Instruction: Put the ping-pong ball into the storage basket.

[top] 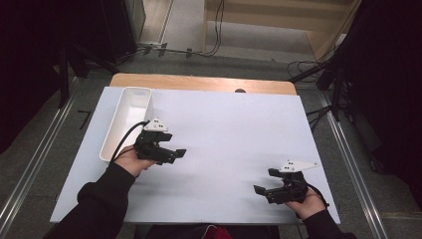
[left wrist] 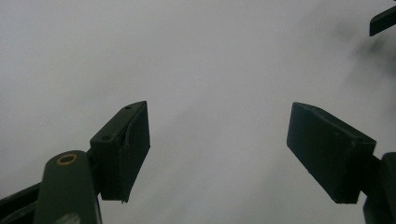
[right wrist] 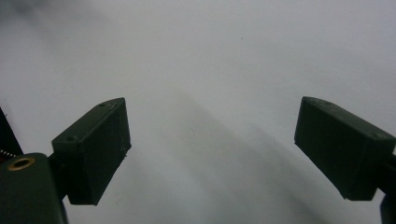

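Note:
My left gripper (top: 175, 155) rests low over the white table top (top: 229, 124), just right of a long white bin (top: 121, 115), and points right. Its jaws stand wide apart, open, with bare table between them (left wrist: 217, 140). My right gripper (top: 264, 181) sits near the table's front right corner and points left. It is open too, with nothing between its jaws (right wrist: 212, 135). A dark tip of the other gripper (left wrist: 383, 21) pokes in at the top right of the left gripper view.
The white bin looks empty from above and runs along the table's left edge. A wooden strip (top: 199, 82) borders the far side. Dark stands (top: 338, 74) and cables (top: 214, 47) lie on the floor beyond.

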`<control>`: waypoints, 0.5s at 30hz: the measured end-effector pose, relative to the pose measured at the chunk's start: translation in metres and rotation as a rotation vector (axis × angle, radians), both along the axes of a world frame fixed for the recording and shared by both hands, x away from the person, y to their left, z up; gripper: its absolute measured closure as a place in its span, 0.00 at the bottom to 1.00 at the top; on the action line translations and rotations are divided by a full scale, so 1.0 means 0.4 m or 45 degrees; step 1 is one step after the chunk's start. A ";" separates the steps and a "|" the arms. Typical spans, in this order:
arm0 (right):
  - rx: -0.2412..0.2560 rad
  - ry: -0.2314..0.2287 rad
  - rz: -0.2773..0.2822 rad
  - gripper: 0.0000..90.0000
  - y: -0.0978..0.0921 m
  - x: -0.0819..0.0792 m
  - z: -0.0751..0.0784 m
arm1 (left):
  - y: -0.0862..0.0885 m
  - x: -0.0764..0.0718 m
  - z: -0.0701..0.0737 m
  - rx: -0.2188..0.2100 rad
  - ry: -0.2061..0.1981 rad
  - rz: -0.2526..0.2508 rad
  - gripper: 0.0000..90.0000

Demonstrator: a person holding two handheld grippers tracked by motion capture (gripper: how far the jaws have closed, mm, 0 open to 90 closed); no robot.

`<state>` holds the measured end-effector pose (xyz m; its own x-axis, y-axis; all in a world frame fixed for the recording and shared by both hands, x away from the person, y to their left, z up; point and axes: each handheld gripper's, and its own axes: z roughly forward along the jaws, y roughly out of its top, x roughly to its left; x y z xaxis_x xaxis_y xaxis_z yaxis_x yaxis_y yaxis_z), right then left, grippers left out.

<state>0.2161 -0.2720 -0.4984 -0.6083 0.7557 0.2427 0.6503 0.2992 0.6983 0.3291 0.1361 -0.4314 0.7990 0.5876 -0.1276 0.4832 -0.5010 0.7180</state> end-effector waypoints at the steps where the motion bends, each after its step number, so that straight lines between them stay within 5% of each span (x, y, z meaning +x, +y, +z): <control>1: 0.000 0.001 -0.004 0.10 0.000 0.000 0.000 | 0.001 -0.002 -0.002 -0.001 -0.001 -0.007 0.24; 15: -0.004 0.003 -0.004 0.10 0.000 0.000 -0.001 | 0.013 -0.053 -0.023 0.009 -0.040 -0.101 0.24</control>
